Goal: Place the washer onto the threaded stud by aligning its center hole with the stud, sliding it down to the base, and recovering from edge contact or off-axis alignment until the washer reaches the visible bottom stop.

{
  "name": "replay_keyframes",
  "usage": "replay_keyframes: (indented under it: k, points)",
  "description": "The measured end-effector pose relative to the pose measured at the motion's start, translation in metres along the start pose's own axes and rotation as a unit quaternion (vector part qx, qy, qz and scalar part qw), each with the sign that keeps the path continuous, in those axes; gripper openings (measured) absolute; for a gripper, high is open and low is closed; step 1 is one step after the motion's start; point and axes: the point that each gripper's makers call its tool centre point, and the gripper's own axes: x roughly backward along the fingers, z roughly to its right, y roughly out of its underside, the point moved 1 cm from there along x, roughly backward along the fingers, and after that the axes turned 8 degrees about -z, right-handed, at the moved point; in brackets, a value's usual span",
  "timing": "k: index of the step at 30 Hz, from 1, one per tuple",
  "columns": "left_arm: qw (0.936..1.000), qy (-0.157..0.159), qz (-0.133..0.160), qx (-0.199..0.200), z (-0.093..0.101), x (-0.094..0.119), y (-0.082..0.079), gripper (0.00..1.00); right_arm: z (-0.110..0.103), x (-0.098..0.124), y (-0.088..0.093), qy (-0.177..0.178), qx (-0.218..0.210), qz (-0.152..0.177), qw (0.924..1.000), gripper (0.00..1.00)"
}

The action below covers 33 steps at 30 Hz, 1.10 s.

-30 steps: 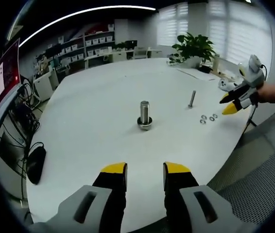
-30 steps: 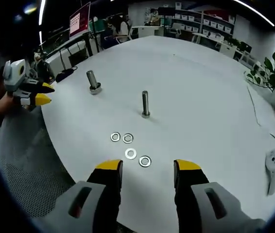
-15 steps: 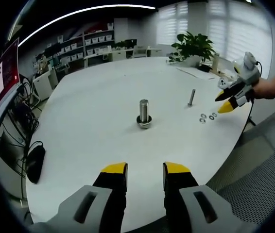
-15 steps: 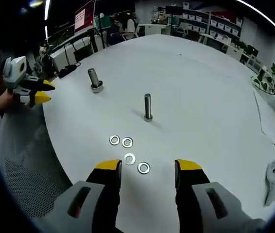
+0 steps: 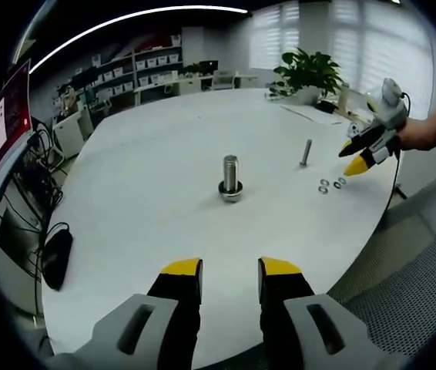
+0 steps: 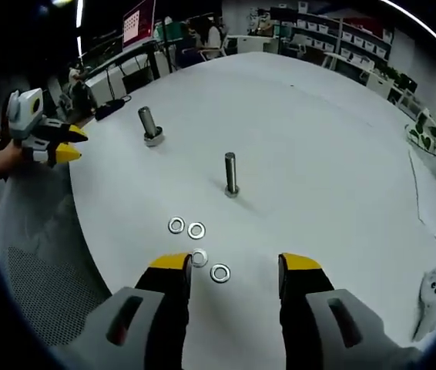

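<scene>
Several steel washers [image 6: 196,230] lie loose on the white round table [image 6: 318,154], just ahead of my right gripper [image 6: 233,264], which is open and empty; one washer [image 6: 219,273] sits between its yellow fingertips. A thin threaded stud [image 6: 231,173] stands upright beyond them. A thicker bolt [image 6: 149,125] with a wide base stands further left. In the left gripper view that bolt [image 5: 230,177] is centred ahead of my open, empty left gripper [image 5: 229,268], with the thin stud [image 5: 306,153] and the washers [image 5: 331,185] to the right, where the right gripper [image 5: 358,158] hovers.
A white controller [image 6: 434,287] lies near the table's right edge. A potted plant [image 5: 307,75] stands at the far side. A mesh chair [image 5: 410,262] is at the table's rim. A black mouse [image 5: 56,260] and a red-screen monitor [image 5: 4,119] are at the left.
My right gripper has moved forward and lower over the washers, so the nearest washers now sit between its fingertips. The left gripper has held still.
</scene>
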Motion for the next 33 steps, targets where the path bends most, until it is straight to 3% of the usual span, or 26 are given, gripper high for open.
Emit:
replay_keyframes:
  k: [9,19,26,30,33]
  points:
    - [1.0,0.001,-0.003,0.0,0.001,0.0,0.001,0.27,0.002,-0.007,0.002,-0.009,0.026,-0.029,0.9992,0.35]
    - [1.0,0.005,-0.004,-0.001,0.001,-0.001,0.001,0.27,-0.004,-0.01,0.005,-0.017,0.058,-0.051,0.9968,0.33]
    - [1.0,0.004,-0.003,0.0,0.0,-0.001,0.0,0.26,-0.018,-0.014,0.02,-0.028,0.143,-0.084,0.9858,0.31]
    - [1.0,0.004,-0.004,-0.001,0.0,-0.001,0.001,0.26,-0.023,-0.017,0.025,-0.032,0.174,-0.1,0.9792,0.28]
    - [1.0,0.003,-0.005,-0.001,0.0,-0.001,0.001,0.26,-0.025,-0.02,0.023,-0.041,0.172,-0.099,0.9793,0.27]
